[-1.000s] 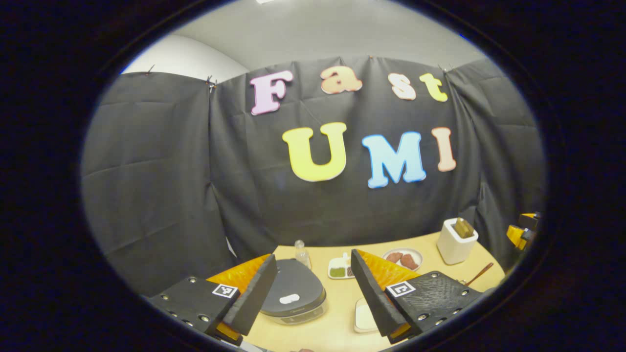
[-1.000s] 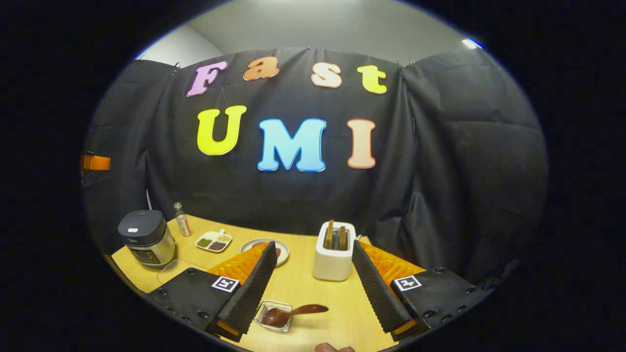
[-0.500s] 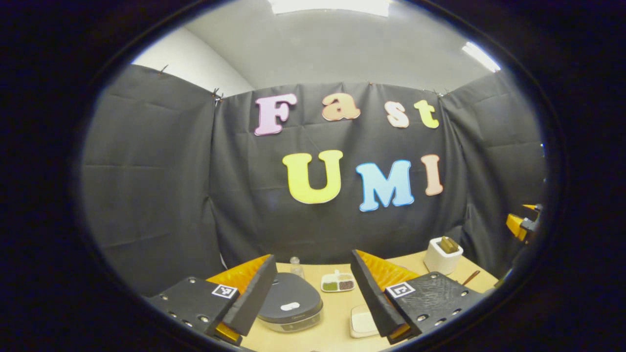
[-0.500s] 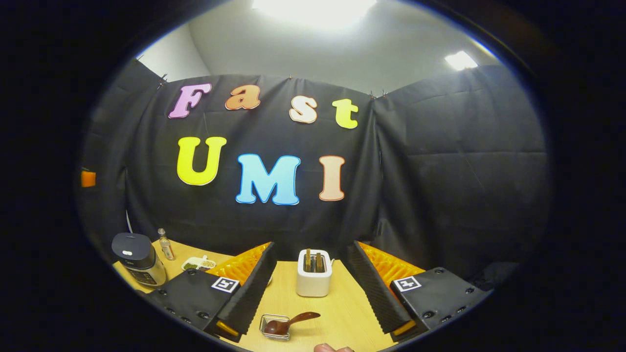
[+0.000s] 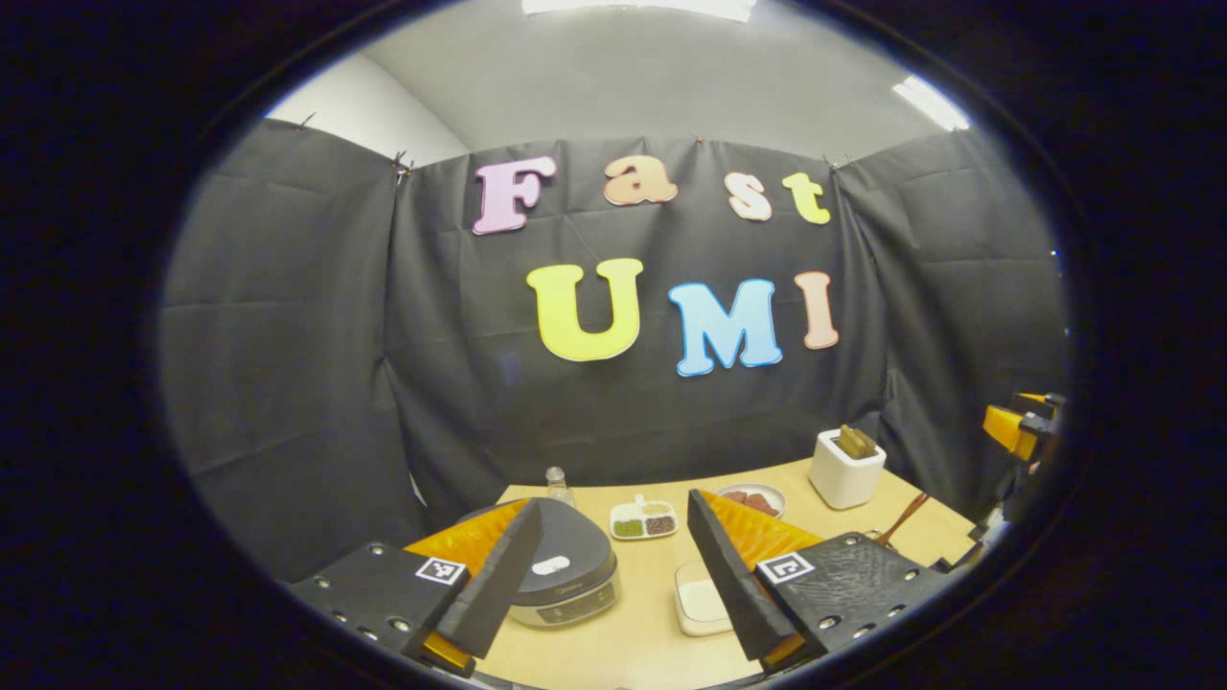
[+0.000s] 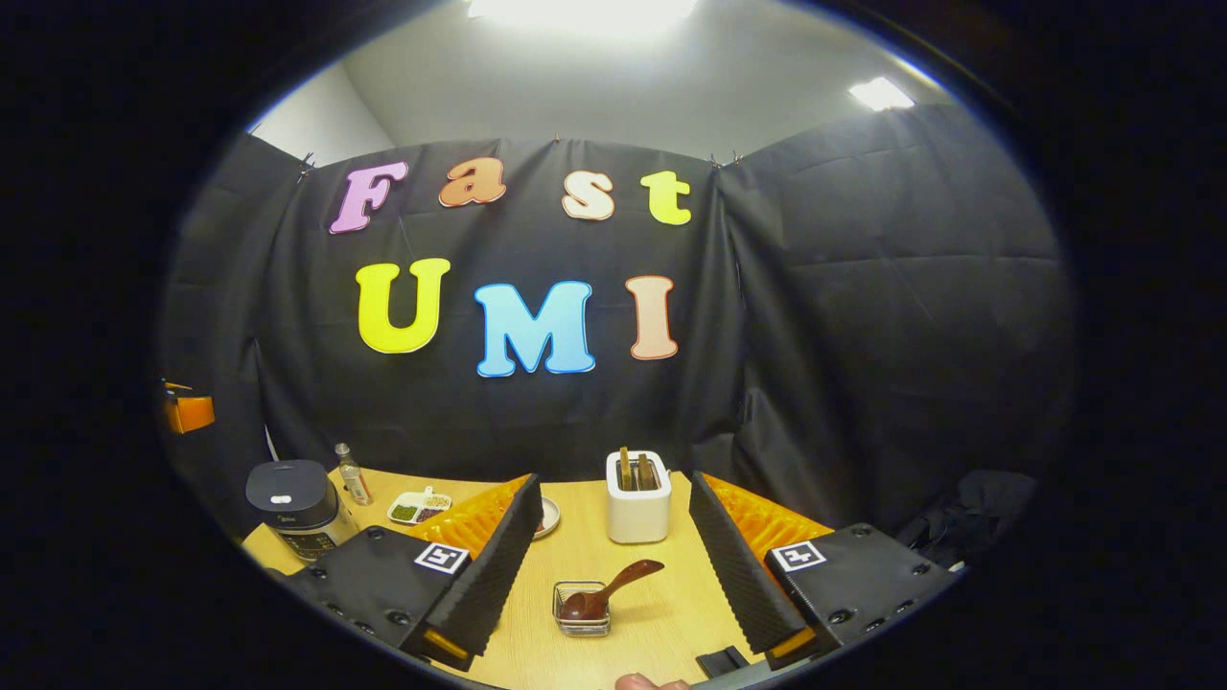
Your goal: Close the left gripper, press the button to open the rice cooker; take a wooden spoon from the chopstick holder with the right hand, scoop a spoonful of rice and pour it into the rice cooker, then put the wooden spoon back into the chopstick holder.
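One rice cooker (image 5: 564, 575), lid down, sits low and centre-left in my left gripper view, between the wide-apart fingers of my left gripper (image 5: 613, 585), which holds nothing. Its writing is too small to read. In the right gripper view the cooker (image 6: 292, 506) stands at lower left on the wooden table (image 6: 661, 613). The white chopstick holder (image 6: 638, 496), utensils upright in it, is at lower centre; just below it a wooden spoon (image 6: 606, 593) rests with its bowl in a small clear dish (image 6: 582, 609). My right gripper (image 6: 613, 585) also gapes wide and empty, framing spoon and holder. Around them: a small bottle (image 6: 353, 474), a divided tray of grains (image 6: 419, 506), a plate (image 5: 753, 500) and a white square box (image 5: 702, 599). Nothing lies between either gripper and its target.
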Tool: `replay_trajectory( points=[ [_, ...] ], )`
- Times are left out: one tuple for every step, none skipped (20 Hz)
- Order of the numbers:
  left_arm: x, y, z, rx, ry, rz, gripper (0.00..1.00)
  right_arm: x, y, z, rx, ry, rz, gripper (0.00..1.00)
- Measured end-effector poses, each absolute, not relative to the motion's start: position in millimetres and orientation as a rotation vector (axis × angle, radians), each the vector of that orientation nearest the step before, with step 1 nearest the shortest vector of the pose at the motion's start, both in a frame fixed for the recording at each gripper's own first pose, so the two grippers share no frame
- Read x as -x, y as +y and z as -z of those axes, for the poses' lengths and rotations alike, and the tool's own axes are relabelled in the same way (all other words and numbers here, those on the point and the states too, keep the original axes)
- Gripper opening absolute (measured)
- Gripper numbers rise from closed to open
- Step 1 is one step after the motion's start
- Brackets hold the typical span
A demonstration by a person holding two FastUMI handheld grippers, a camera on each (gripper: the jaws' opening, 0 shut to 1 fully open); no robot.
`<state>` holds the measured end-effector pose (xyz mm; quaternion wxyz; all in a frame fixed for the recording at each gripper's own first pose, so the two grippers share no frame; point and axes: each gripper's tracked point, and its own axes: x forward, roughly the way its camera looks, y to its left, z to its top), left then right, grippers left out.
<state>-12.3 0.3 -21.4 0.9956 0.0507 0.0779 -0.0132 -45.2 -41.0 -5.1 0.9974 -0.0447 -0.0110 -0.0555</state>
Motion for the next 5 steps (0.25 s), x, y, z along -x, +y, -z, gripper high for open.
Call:
replay_trajectory(
  points=[
    [12.9,-1.0,21.9,-0.101,0.154,0.032,0.93,48.1,-41.4,5.0,0.089,-0.020,0.114,0.94],
    [12.4,-1.4,19.8,-0.104,0.144,0.034,0.93,50.0,-41.3,4.5,0.088,-0.020,0.116,0.94],
    [11.6,-0.9,14.4,-0.108,0.130,0.036,0.94,52.0,-40.9,4.0,0.088,-0.021,0.116,0.94],
    [11.2,-0.8,9.9,-0.112,0.115,0.037,0.93,53.7,-40.7,2.5,0.089,-0.024,0.118,0.94],
    [11.6,0.0,8.8,-0.116,0.106,0.033,0.93,53.8,-40.6,1.1,0.089,-0.027,0.122,0.94]
  ],
)
